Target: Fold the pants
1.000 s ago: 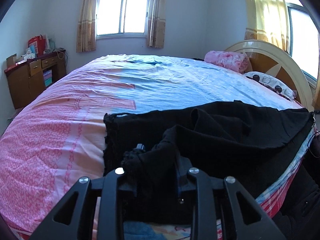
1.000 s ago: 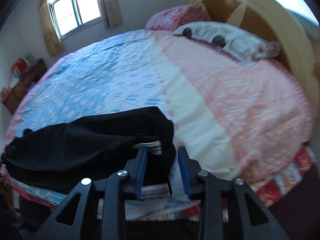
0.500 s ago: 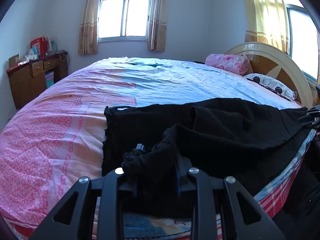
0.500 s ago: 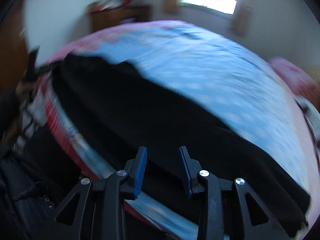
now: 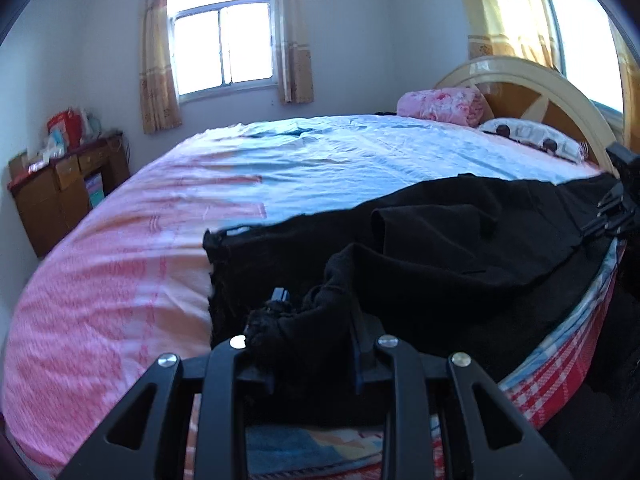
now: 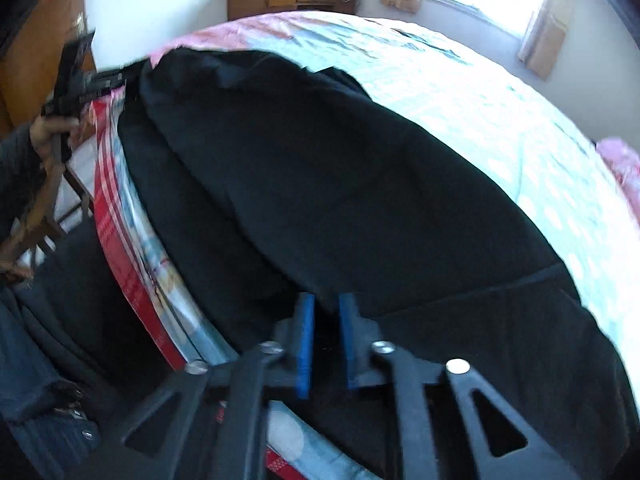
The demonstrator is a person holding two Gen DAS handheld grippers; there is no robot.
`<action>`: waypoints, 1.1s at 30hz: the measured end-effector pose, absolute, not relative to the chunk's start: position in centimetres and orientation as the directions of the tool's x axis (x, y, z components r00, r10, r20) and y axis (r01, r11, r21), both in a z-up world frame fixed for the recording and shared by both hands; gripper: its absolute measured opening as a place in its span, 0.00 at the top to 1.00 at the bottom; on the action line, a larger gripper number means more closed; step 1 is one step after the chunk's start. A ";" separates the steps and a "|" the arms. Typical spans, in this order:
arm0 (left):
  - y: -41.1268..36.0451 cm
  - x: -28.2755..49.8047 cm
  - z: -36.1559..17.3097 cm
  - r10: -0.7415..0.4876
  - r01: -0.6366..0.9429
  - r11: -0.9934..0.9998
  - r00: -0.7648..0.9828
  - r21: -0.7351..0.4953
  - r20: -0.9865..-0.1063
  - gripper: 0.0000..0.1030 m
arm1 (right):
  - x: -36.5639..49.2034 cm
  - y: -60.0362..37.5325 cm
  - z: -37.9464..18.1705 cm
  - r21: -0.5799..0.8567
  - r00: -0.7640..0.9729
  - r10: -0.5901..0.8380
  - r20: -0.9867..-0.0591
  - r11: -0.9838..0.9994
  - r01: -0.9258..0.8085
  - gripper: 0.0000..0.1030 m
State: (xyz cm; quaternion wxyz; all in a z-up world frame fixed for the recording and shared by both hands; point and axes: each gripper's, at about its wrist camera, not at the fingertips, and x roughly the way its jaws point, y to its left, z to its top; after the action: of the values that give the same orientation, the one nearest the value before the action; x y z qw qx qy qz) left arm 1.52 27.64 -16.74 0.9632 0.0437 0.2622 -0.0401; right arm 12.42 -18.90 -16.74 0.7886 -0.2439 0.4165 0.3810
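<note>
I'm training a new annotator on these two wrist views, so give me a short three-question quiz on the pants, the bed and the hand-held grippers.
1. True or false: the black pants lie along the near edge of the bed.
2. Multiple choice: what does the left hand-held gripper pinch? A) pink pillow B) bunched black fabric C) bedsheet
3. Fill in: the right hand-held gripper, jaws closing, has blue pads over the ____.

Key: 1 true; 2 B; 3 pants. Whether those pads already press on the fabric cannot be told.
</note>
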 end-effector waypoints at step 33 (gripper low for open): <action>29.2 0.1 -17.4 0.088 0.161 0.889 0.859 0.429 -0.505 0.00 | 8.4 -18.8 -16.6 -0.060 0.275 0.390 -0.879 0.481 -0.875 0.99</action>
State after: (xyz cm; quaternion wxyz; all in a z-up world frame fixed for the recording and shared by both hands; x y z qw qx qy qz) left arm 0.08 29.18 -17.39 0.9350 0.2349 0.2649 -0.0195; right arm 8.37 -18.75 -16.62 0.7464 -0.2832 0.4280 0.4236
